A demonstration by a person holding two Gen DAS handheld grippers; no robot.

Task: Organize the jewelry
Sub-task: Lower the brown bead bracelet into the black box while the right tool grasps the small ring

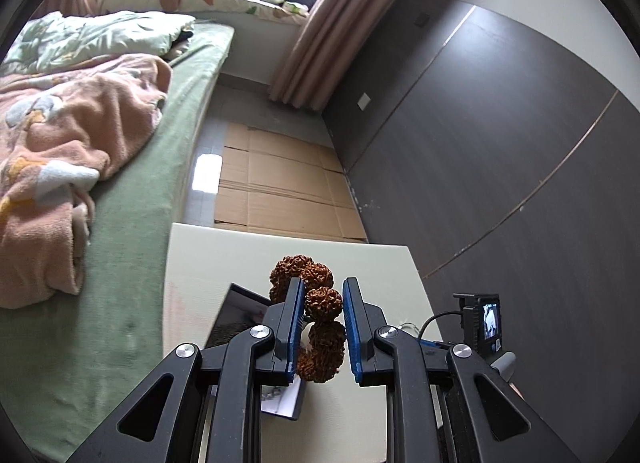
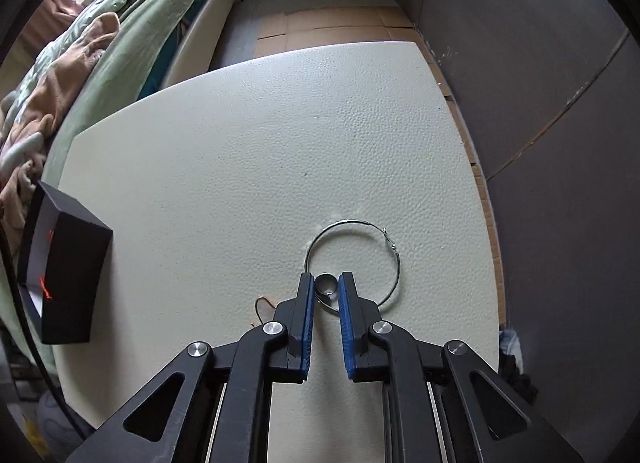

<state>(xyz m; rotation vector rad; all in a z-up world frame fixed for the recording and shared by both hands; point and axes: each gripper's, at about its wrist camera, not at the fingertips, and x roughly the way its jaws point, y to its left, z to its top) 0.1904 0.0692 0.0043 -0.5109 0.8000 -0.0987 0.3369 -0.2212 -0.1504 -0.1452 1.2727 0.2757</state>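
Observation:
My left gripper (image 1: 323,291) is shut on a bracelet of large brown knobbly beads (image 1: 323,303) and holds it above the white table (image 1: 380,271). An open black jewelry box (image 1: 236,315) lies below and to the left of it. In the right wrist view my right gripper (image 2: 326,283) is low over the table (image 2: 260,143), its blue pads on either side of a small silver ring (image 2: 326,284). A thin silver hoop (image 2: 352,263) lies flat around the ring. The black box (image 2: 64,263) stands at the table's left edge.
A bed with green sheet (image 1: 132,243) and a pink blanket (image 1: 60,167) runs along the left. A dark panelled wall (image 1: 480,143) is on the right. Cardboard (image 1: 280,191) covers the floor beyond the table. A small camera screen (image 1: 486,321) stands at the right.

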